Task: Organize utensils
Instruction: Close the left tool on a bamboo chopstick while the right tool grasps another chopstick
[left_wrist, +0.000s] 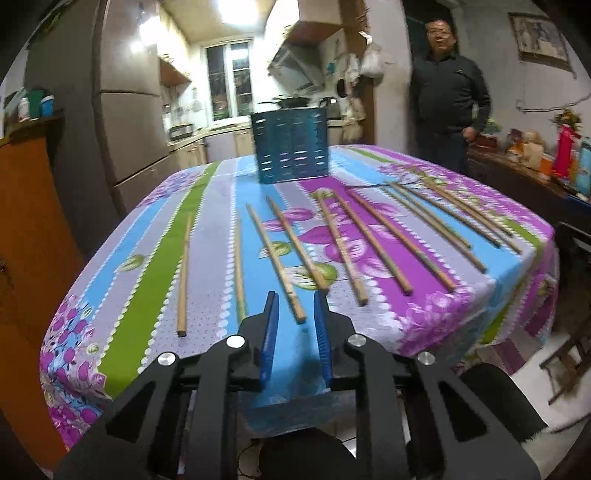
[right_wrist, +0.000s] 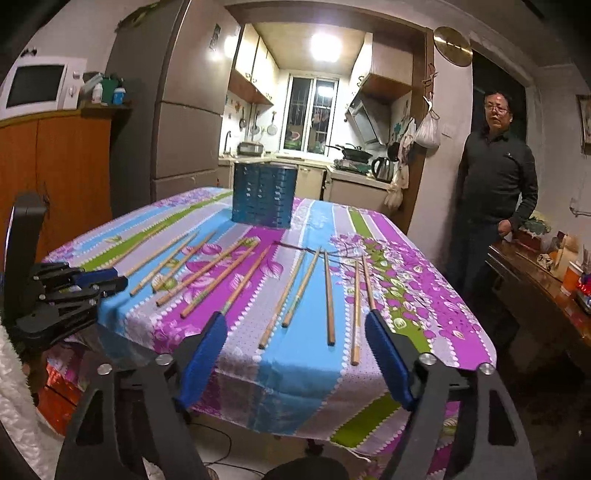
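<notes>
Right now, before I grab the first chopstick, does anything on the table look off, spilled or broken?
Nothing is spilled or visibly broken. The chopsticks lie loose and fanned at differing angles across the floral tablecloth, none in the blue holder, which stands upright at the far end. One dark thin twig-like thing lies among them; I cannot identify it.

Black left gripper (left_wrist: 295, 299) and right gripper (right_wrist: 295, 321), blue ribbed jaws, silver screws.

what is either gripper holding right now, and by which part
Nothing is held. The left gripper has narrow jaws around the near end of a chopstick, pads not yet pressing it. The right gripper is open over the tablecloth.
</notes>
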